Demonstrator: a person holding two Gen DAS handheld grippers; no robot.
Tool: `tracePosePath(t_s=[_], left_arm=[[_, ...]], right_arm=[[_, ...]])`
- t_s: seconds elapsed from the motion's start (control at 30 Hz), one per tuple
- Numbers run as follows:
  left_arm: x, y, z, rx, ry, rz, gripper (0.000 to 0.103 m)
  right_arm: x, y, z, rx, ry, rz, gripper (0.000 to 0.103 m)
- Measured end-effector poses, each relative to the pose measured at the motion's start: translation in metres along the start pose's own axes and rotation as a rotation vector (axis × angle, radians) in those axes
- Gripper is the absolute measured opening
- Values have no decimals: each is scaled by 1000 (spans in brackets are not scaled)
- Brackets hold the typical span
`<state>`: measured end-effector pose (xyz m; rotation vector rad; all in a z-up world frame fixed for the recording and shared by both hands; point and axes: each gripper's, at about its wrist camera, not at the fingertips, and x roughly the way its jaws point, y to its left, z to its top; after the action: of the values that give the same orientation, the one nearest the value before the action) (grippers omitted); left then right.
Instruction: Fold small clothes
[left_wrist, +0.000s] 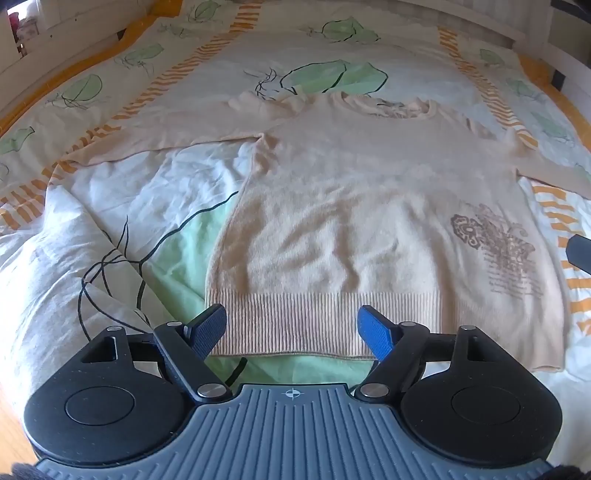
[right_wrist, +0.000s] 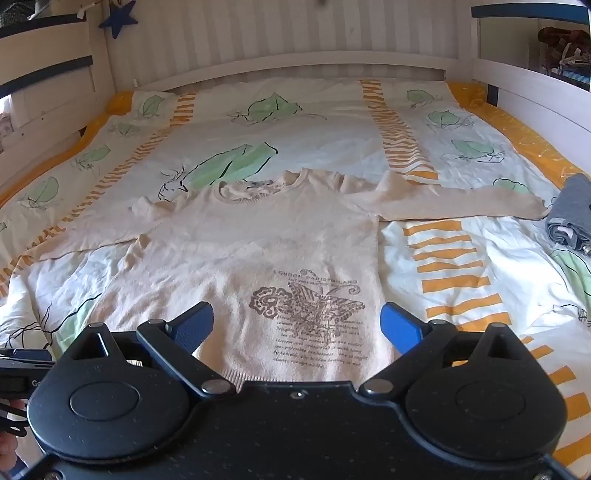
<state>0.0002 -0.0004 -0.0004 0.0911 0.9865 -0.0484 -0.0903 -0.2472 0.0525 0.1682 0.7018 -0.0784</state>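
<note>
The cream knitted long-sleeved sweater (left_wrist: 332, 206) lies flat, sleeves spread for folding, while left gripper (left_wrist: 291, 328) and right gripper (right_wrist: 297, 325) hover empty, jaws apart, above its ribbed hem (left_wrist: 325, 317).

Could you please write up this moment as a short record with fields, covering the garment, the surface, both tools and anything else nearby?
garment: cream sweater, spread flat face up, sleeves out to both sides
print: brown butterfly design near the hem
surface: bed cover with green leaves and orange stripes
left tool: open, over the ribbed hem, nothing held
right tool: open, over the print, nothing held
other: folded grey clothes at the bed's right edge
</note>
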Motion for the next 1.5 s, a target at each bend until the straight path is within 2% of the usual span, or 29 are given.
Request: tracePosePath(t_s=[0.83, 0.93, 1.1, 1.3, 1.5], left_arm=[[13, -1, -5, -12, -8, 0, 77], [14, 0, -4, -20, -16, -13, 77], [13, 1, -1, -81, -46, -104, 77], [18, 4, 0, -49, -43, -63, 78], [31, 25, 13, -147, -9, -104, 78]], right_arm=[[10, 7, 1, -36, 25, 15, 97], [11, 8, 1, -42, 31, 18, 97], [15, 10, 1, -53, 42, 23, 97], [21, 11, 2, -61, 62, 32, 99], [37, 7, 2, -68, 89, 106, 102]])
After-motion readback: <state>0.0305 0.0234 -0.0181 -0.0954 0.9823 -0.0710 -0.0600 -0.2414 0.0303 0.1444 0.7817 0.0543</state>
